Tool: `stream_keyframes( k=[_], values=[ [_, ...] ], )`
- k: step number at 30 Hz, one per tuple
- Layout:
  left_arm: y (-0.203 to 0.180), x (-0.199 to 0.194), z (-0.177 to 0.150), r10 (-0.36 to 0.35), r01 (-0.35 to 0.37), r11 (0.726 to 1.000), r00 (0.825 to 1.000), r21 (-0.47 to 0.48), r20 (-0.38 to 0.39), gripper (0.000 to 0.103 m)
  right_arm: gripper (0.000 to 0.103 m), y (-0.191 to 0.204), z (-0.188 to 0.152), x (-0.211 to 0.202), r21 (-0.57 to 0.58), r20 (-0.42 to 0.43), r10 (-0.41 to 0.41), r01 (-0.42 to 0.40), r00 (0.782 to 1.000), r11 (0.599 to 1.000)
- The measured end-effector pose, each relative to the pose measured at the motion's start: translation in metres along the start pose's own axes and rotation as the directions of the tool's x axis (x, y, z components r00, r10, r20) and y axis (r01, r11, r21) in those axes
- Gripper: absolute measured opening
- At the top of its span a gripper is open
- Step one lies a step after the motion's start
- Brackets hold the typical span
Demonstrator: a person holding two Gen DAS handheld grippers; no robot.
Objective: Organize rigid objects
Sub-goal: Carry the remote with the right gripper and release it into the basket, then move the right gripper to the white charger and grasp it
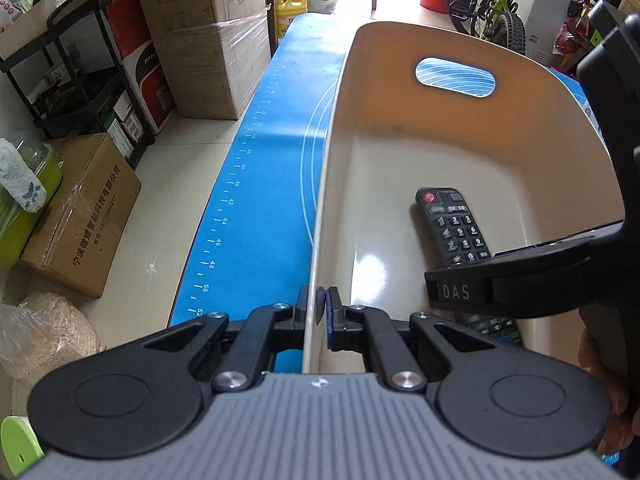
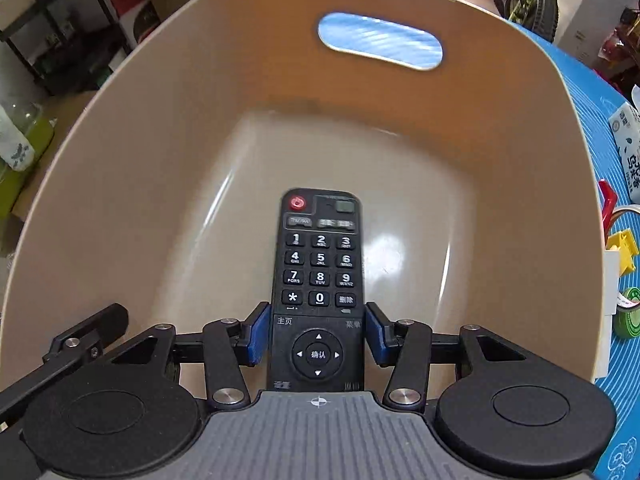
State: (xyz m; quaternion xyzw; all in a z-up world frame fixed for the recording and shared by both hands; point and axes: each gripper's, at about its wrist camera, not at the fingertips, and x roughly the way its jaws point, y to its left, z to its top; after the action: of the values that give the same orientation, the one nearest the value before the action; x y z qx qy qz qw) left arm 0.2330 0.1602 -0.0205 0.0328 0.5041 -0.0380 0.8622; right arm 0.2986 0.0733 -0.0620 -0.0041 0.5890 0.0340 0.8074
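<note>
The right gripper [image 2: 318, 334] sits inside a beige tub [image 2: 120, 184], pointing along its floor toward the far wall. Its blue pads [image 2: 256, 336] lie on either side of a black remote [image 2: 318, 280], at the level of the round arrow pad. The left pad looks to be against the remote's edge, while a thin gap shows at the right pad, so I cannot tell whether the grip is firm or just let go. The remote lies flat, buttons up, red power key at the far end, roughly centred on the tub's glossy floor. Nothing else shows inside the tub.

The left gripper [image 1: 316, 312] is pressed together on the tub's left side wall [image 1: 320, 208], one finger outside and the blue-padded one inside, pinching the thin rim near its near end. From this view the remote [image 1: 452, 228] appears right of centre on the floor, partly covered by the body of the right gripper [image 1: 532, 280], which reaches in from the right; part of the person's hand [image 1: 604, 384] shows behind it.

The tub has an oval handle hole [image 1: 454, 77] in its far wall and stands on a blue mat [image 1: 248, 184] printed with a ruler scale. On the mat to the right of the tub lie a white carton [image 2: 630, 144], a yellow piece [image 2: 624, 252] and a roll of green tape [image 2: 630, 312]. Beyond the table edge on the left are cardboard boxes [image 1: 80, 216] and a black shelf [image 1: 76, 76]; a bicycle [image 1: 488, 4] stands at the back.
</note>
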Motion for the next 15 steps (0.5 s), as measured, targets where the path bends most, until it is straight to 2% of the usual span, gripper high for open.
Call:
stream_keyframes(
  k=[3, 9, 12, 15],
  values=[
    [0.000, 0.000, 0.000, 0.002, -0.002, 1.000, 1.000, 0.002, -0.001, 0.008, 0.062, 0.001, -0.002, -0.007, -0.020, 0.017, -0.007, 0.007, 1.000, 1.000],
    [0.001, 0.000, -0.001, 0.002, -0.002, 1.000, 1.000, 0.003, -0.002, 0.008, 0.068, -0.019, -0.006, -0.043, 0.028, 0.097, 0.070, -0.073, 0.993, 0.997],
    [0.001, 0.000, 0.000, 0.002, -0.002, 1.000, 1.000, 0.003, -0.002, 0.008, 0.069, -0.032, -0.015, -0.071, 0.045, 0.164, 0.133, -0.142, 0.977, 0.989],
    [0.001, 0.000, 0.000, 0.002, -0.002, 1.000, 1.000, 0.003, -0.002, 0.008, 0.073, -0.047, -0.018, -0.094, 0.048, 0.261, 0.113, -0.129, 0.959, 0.990]
  ],
)
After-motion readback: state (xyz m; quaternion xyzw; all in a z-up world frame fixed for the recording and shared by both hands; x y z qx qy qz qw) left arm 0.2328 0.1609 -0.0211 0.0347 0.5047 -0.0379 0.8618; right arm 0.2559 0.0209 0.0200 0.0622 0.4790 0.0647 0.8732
